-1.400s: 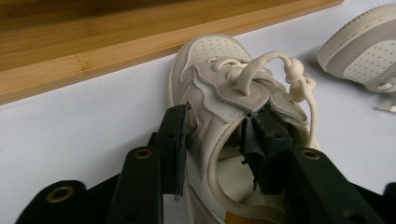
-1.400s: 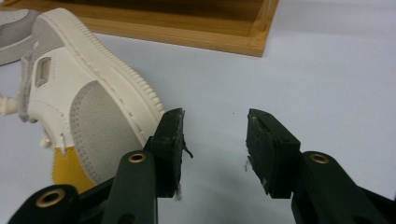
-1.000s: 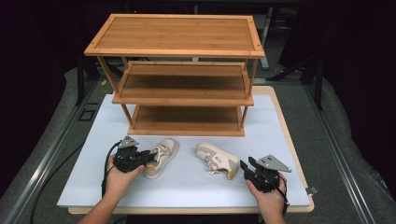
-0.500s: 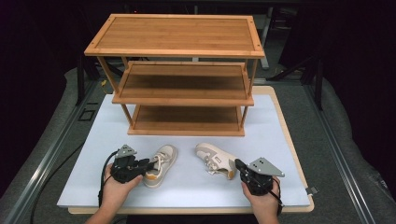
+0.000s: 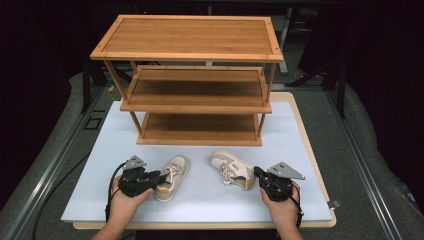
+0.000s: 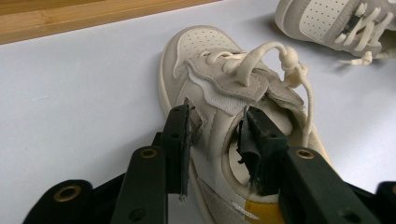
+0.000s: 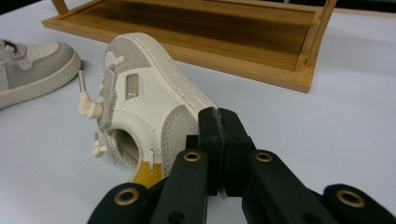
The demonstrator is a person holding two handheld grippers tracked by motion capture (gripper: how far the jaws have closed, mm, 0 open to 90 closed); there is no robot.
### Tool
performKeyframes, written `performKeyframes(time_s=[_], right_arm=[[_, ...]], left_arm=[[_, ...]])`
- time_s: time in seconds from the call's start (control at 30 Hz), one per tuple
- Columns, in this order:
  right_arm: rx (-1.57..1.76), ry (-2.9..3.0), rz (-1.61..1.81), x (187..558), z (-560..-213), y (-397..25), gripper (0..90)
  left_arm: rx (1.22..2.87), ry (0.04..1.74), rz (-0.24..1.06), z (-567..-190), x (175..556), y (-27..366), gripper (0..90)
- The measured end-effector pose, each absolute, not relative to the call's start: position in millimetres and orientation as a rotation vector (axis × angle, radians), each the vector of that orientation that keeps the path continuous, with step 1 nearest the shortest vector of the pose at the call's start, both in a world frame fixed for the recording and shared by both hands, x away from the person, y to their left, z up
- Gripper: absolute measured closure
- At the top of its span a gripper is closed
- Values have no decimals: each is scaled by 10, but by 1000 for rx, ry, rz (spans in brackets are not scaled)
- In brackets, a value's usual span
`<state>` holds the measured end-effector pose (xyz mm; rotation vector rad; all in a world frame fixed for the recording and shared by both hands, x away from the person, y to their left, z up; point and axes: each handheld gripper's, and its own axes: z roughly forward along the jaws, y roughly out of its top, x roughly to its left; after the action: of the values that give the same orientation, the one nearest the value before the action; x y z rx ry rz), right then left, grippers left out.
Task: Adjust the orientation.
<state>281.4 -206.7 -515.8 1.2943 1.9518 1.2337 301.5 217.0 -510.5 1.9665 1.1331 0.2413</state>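
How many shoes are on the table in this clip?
2. The left shoe lies upright at the left gripper, one jaw inside its opening. The right shoe lies on its side by the right gripper. The rack shelves look bare.

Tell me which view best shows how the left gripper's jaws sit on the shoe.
The left gripper view: the left gripper has one jaw outside the collar of the upright shoe and one inside its opening. In the high view the gripper just meets that shoe's heel. The right gripper view catches its toe at the left edge.
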Motion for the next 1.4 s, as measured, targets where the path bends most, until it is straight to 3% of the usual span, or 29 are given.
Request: performKeyframes(time_s=[0.5,0.8,1.17,1.2,1.4], right_arm=[[1595,1902,1225,3301,-5289,-2247,900],[1568,2042,1260,3204,-5355,-2096,894],[1405,2007,1303,2970,-5131,-1924,743],[1394,1993,1337,2978,-5099,-1889,696],[1440,2005,1356,3134,-5140,-1783,641]], left_arm=[[1945,1115,222,-5120,3057,2194,579],[1951,1109,213,-5116,3047,2195,581],[1921,1130,177,-5116,3034,2208,577],[1921,1131,177,-5115,3034,2206,578],[1911,1138,174,-5116,3029,2206,579]])
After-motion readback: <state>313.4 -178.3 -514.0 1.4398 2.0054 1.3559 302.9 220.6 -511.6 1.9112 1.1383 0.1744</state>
